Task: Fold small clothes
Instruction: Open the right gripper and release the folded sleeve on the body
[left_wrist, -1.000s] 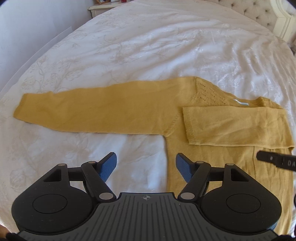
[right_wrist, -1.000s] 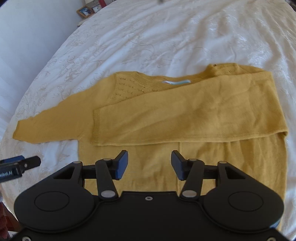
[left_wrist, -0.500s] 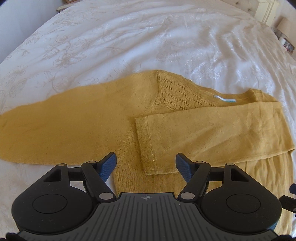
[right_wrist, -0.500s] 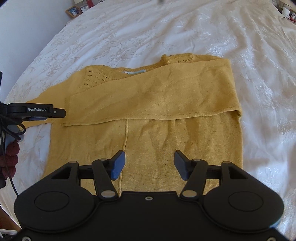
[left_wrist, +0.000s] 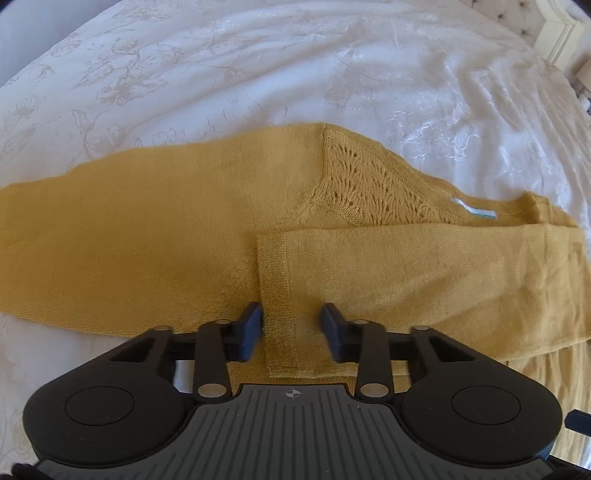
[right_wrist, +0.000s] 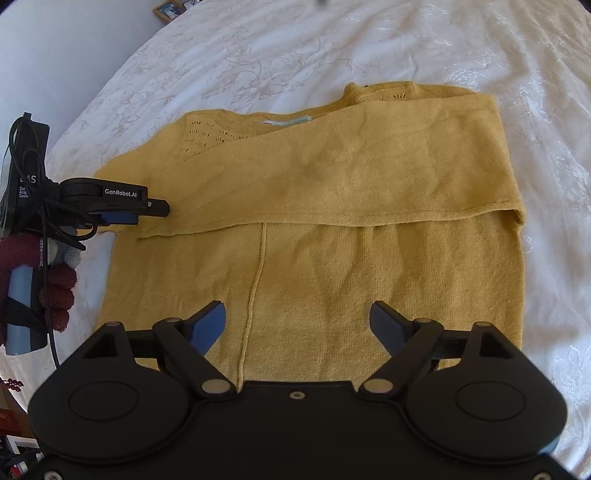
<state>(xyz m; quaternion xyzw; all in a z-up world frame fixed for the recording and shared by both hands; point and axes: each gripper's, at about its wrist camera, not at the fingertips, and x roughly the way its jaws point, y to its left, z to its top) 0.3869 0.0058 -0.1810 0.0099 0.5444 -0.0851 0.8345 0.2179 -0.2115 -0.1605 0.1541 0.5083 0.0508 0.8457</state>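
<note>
One mustard-yellow sweater (right_wrist: 314, 266) lies flat on the bed (right_wrist: 258, 44), and we place everything else by it. Its right sleeve (left_wrist: 424, 280) is folded across the chest, cuff (left_wrist: 275, 280) toward the left shoulder; the other sleeve (left_wrist: 122, 240) stretches out straight over the white embroidered bedspread. A pale label (left_wrist: 474, 210) shows at the neckline.

Our left tongs (left_wrist: 291, 332) sit low over the folded cuff and are closing: the cuff lies between the blue pads (left_wrist: 251, 328), which do not yet visibly press it. In the right wrist view a hand in a dark red glove (right_wrist: 55, 291) holds these same tongs at the sweater's left edge.

Our right tongs (right_wrist: 297, 326) hover above the lower body of the sweater, spread wide and opening further, with only flat knit beneath them and nothing gripped.

Beyond the sweater's collar, a small framed picture (right_wrist: 168, 8) sits past the bed's far edge, and a tufted headboard (left_wrist: 554, 22) stands at the far right. Nothing lies on the sweater apart from its own sleeve.
</note>
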